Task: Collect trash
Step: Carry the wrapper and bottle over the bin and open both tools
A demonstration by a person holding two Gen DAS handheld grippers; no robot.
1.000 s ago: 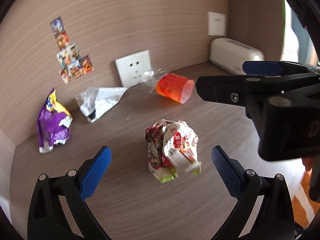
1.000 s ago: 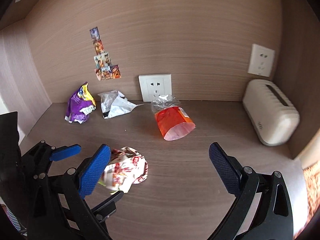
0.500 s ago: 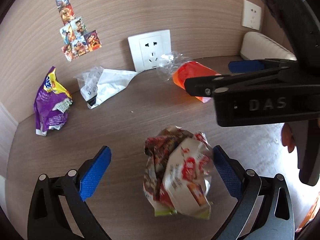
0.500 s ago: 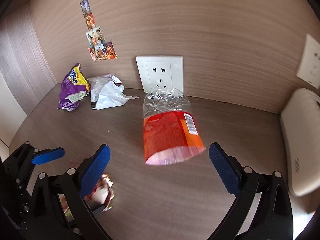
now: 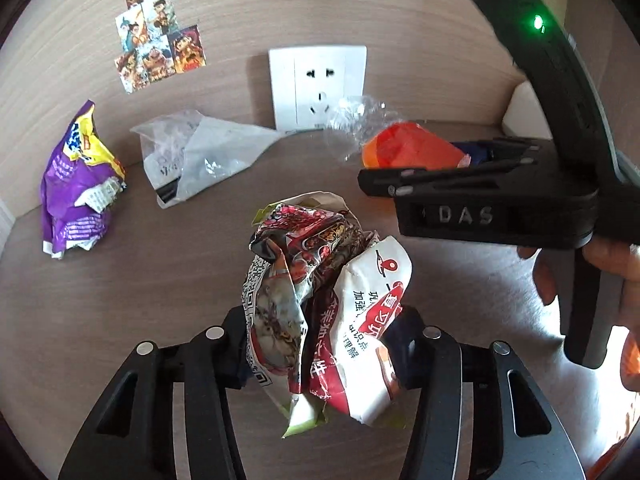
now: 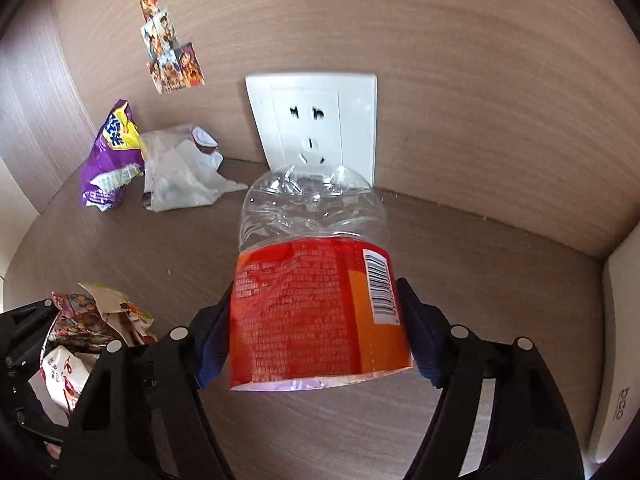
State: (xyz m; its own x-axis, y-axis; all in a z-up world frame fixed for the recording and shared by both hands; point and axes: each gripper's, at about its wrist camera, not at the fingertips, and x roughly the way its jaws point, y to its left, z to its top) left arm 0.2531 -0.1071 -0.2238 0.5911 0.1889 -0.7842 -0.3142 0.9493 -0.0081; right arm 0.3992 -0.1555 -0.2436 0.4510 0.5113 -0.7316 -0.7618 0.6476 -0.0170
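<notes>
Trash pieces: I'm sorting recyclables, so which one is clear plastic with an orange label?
The crushed bottle between the right gripper fingers, whose jaws are closing; the other three pieces are crumpled wrappers and bags.

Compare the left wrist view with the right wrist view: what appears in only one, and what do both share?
Left wrist only: a person's hand gripping the right gripper's black body, with its green light lit. Right wrist only: the barcode on the orange-labelled clear plastic bottle, held between the closing right gripper. Both share: the crumpled red-and-white wrapper clamped in the left gripper, purple snack bag, white wall socket.
</notes>
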